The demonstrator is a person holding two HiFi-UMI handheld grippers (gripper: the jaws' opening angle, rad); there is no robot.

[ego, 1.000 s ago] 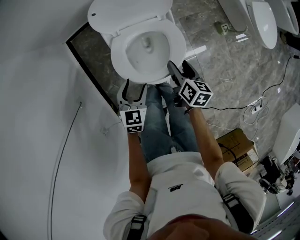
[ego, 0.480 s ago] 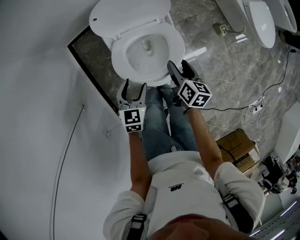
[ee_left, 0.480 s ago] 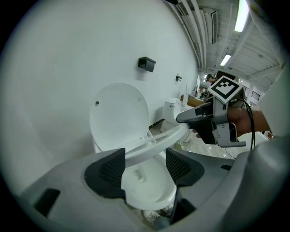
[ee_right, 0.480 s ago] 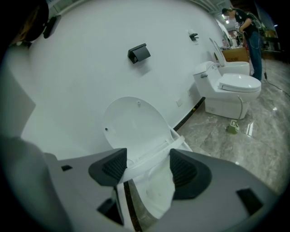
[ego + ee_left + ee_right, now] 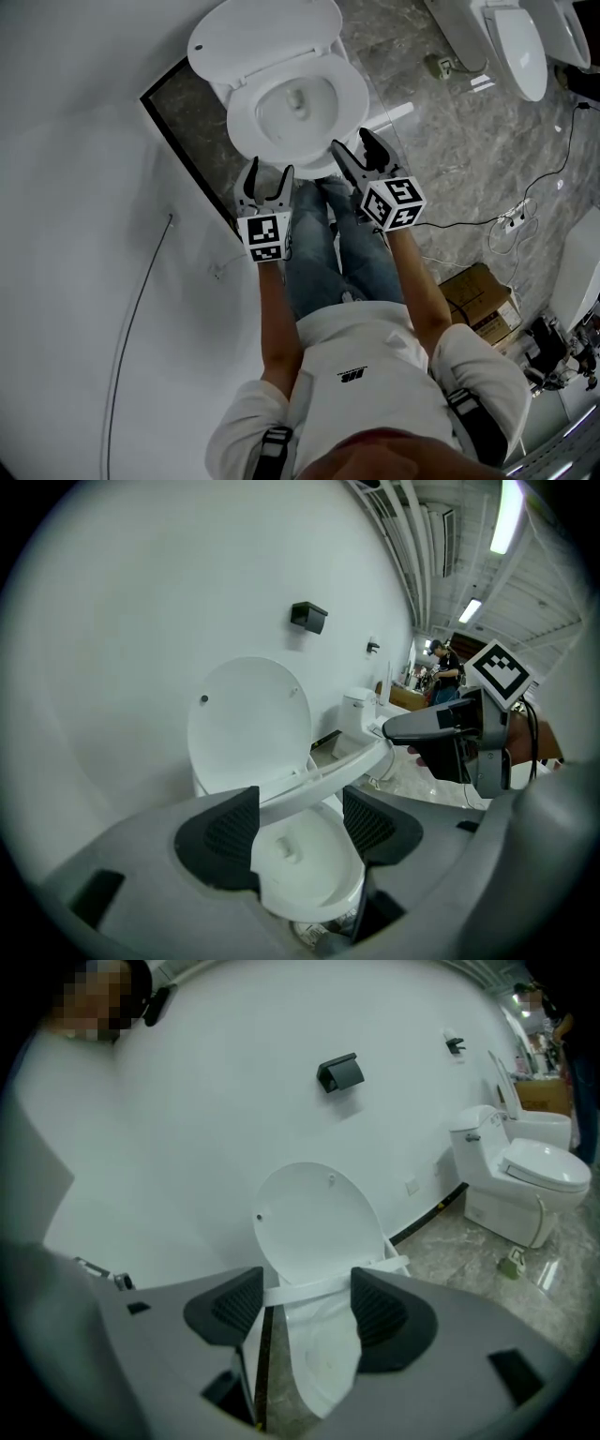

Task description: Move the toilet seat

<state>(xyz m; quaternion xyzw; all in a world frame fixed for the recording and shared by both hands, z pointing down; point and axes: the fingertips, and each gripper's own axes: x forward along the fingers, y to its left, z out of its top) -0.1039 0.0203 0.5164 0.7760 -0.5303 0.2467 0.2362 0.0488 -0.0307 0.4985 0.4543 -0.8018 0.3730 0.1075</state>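
Tools, two: left tool (image 5: 269, 170) and right tool (image 5: 351, 141), both jaws-apart, at one tilted toilet seat (image 5: 323, 778).

I wear a white short-sleeved T-shirt (image 5: 375, 352) with a small dark logo (image 5: 352, 376) on the front, blue jeans (image 5: 319, 253), and black straps (image 5: 270, 448) at both shoulders. My left hand-held gripper (image 5: 269, 169) and right hand-held gripper (image 5: 352, 141) are grey, with dark ribbed pads (image 5: 225, 832). Each carries a white cube (image 5: 264, 238) with black square markers.
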